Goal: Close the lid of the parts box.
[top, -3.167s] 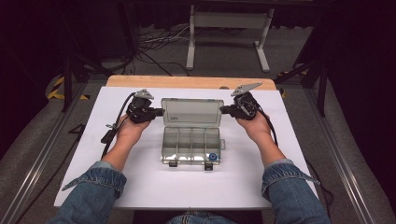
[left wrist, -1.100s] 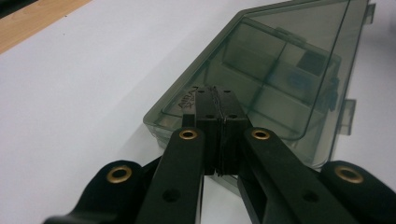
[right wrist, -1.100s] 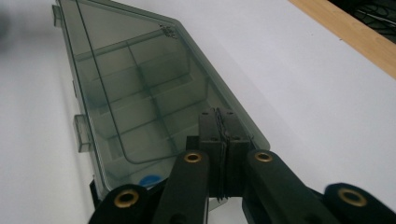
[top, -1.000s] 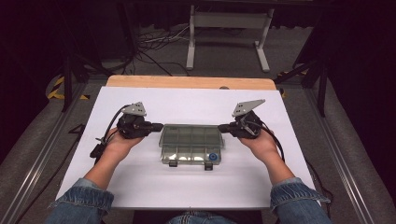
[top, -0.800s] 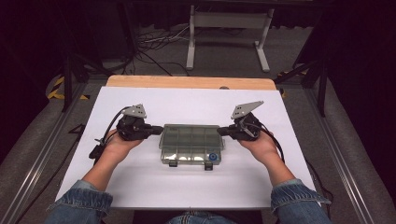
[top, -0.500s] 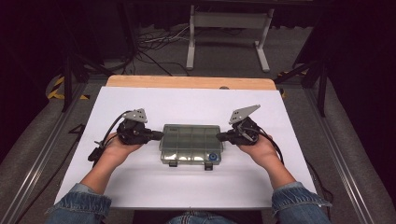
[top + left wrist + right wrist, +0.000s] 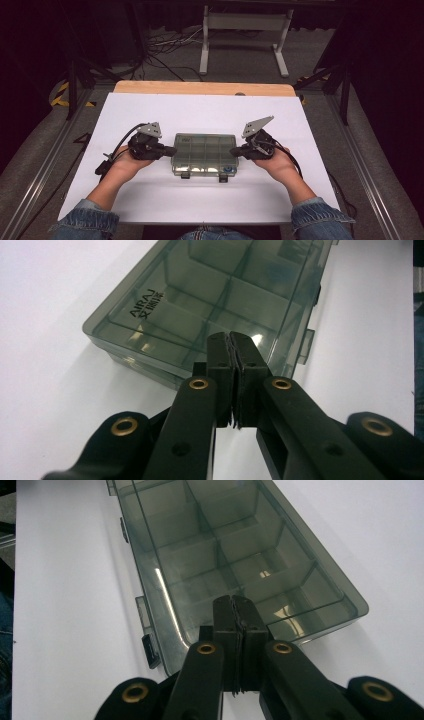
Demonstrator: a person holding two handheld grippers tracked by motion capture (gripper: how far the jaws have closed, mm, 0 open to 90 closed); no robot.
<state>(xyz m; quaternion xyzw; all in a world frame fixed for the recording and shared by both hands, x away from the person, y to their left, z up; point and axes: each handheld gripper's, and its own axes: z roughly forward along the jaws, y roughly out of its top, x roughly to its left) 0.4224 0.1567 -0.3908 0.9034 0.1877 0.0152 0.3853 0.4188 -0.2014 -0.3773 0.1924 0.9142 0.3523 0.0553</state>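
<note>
On the box lid (image 7: pixel 210 300), "AIRAJ" reads; both grippers' jaws together, holding nothing.

I held my left gripper (image 7: pixel 170 150) and right gripper (image 7: pixel 234 150) level, jaws closed, tips pointing inward toward each other.

A smoky grey, see-through plastic compartment box (image 7: pixel 205 154) with black lettering and one blue spot on its front sits on a white worktop (image 7: pixel 200 107) edged in pale wood; black grippers with brass rivets; blue denim sleeves (image 7: pixel 320 222)
</note>
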